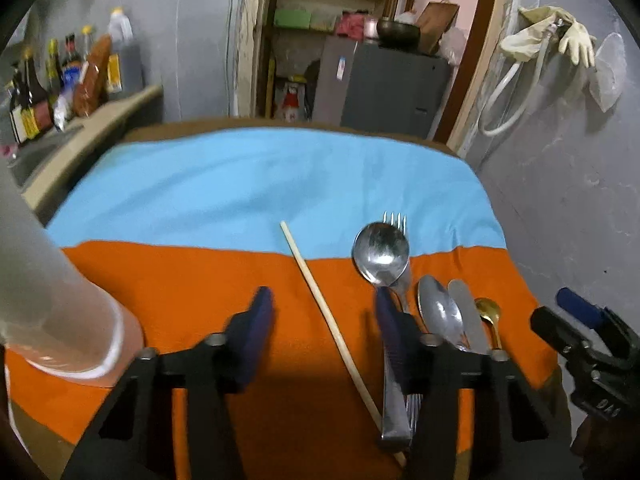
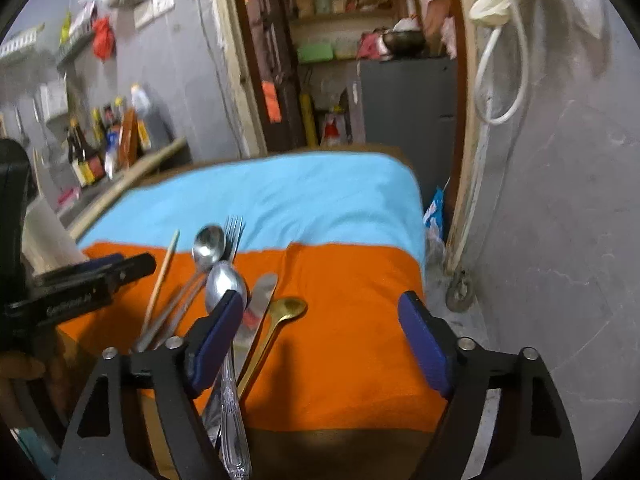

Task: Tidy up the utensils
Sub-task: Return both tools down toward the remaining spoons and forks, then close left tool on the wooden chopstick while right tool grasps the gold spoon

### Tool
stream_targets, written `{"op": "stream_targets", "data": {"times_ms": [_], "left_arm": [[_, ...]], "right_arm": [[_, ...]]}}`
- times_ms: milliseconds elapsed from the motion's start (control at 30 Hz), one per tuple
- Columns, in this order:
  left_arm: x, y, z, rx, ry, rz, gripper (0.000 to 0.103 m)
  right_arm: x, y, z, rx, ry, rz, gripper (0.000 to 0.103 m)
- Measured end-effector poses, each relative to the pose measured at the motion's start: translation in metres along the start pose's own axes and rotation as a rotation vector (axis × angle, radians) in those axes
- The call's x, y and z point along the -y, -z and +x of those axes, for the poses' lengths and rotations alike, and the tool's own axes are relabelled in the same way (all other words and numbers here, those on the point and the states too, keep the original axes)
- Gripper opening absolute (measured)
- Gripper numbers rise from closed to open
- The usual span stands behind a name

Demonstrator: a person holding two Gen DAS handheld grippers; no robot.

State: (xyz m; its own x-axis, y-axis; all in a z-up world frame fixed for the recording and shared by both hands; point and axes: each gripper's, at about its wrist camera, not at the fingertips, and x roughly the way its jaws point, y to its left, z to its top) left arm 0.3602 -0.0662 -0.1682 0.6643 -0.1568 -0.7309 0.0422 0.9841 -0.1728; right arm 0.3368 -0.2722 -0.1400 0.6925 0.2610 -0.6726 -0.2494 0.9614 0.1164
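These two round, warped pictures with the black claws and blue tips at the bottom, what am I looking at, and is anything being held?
Each picture comes from a wide-angle camera mounted on a hand-held gripper, looking forward along its two fingers. A person holds one gripper in each hand; there is no robot arm.

The left camera shows the left gripper; the right gripper fills the other view. Both have their jaws apart and hold nothing, though a chopstick lies on the cloth between the left one's fingers.

Below is a table covered by a blue and orange cloth. On it lie the chopstick, a spoon resting over a fork, a second spoon, a table knife and a small gold spoon. A pale cup stands at the left.
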Motion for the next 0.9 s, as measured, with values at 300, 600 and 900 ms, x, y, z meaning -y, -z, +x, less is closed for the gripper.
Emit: {"op": "stream_targets", "data": {"times_ms": [300,600,900], "left_arm": [[-0.011,-0.005,0.014,-0.078,0.064,-0.032,0.023],[-0.023,-0.018,0.024,-0.117,0.086,-0.069,0.010],[-0.027,-0.020,0.025,-0.135,0.118,-0.098,0.009]], "right_arm": [[-0.007,0.001,0.016,-0.084,-0.018,-0.031,0.047],[-0.015,0.003,0.031,-0.168,0.020,-0.075,0.044],[-0.020,0.002,0.035,-0.205,0.090,-0.074,0.040]]}}
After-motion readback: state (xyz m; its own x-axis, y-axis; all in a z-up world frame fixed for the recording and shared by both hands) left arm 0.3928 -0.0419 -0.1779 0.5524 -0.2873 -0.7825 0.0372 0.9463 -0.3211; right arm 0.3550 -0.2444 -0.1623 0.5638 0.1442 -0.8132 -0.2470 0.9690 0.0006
